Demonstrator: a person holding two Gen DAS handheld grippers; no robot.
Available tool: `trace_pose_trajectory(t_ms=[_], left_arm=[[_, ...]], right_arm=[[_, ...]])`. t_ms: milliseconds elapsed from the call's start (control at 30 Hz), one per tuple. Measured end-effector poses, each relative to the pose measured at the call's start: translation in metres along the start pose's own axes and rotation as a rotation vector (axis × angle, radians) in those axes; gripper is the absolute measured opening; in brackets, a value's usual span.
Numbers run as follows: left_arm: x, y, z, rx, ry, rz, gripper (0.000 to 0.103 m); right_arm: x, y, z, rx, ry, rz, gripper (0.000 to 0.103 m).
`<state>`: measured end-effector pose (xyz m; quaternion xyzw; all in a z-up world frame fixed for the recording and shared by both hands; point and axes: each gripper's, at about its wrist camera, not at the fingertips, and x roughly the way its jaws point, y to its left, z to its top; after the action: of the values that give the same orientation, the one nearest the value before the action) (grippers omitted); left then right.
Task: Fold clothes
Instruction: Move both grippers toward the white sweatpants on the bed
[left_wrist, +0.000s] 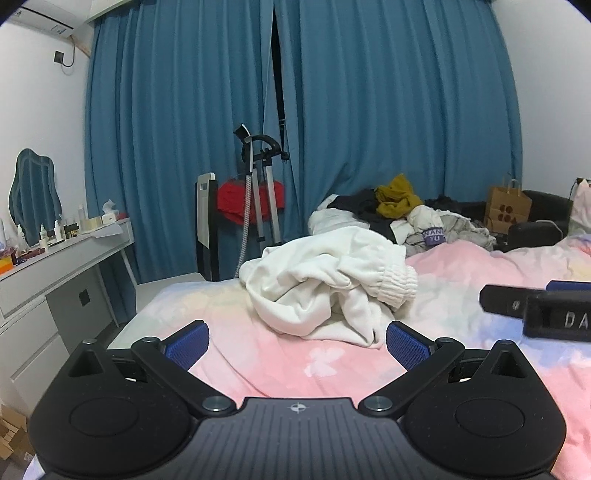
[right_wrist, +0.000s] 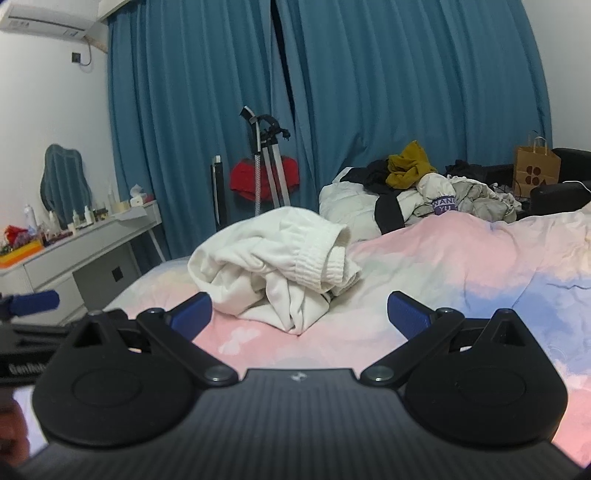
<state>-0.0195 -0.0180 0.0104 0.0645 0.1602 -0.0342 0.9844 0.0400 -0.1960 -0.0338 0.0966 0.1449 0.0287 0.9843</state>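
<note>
Left gripper (left_wrist: 297, 345) fingers (left_wrist: 186, 345) spread wide, nothing between them; same on right gripper (right_wrist: 299, 317). Both hover low over the bed (left_wrist: 258, 365), aimed at the crumpled white garment (left_wrist: 325, 291) lying bunched just ahead, ribbed cuff (left_wrist: 397, 286) up. Looks like pre-grasp: spread ready to take two edges and pull it flat. More clothes (right_wrist: 413, 188) piled at the far end, well apart. Folding not started.

Garment (left_wrist: 328, 291) on bed (left_wrist: 461, 280); pile (left_wrist: 402, 214) behind
</note>
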Motion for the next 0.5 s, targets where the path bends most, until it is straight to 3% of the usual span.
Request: trace_pose_trajectory(t_ms=[267,500], left_arm=[[0.016,-0.003,0.040,-0.032,0.052,-0.032,0.103],[0.038,-0.014,0.070,-0.009,0.028,-0.054,0.103]], right_arm=[[-0.020,-0.002,0.025,0.080,-0.034,-0.025,0.103],[-0.016,-0.005,0.026,0.101,-0.018,-0.056,0.103]])
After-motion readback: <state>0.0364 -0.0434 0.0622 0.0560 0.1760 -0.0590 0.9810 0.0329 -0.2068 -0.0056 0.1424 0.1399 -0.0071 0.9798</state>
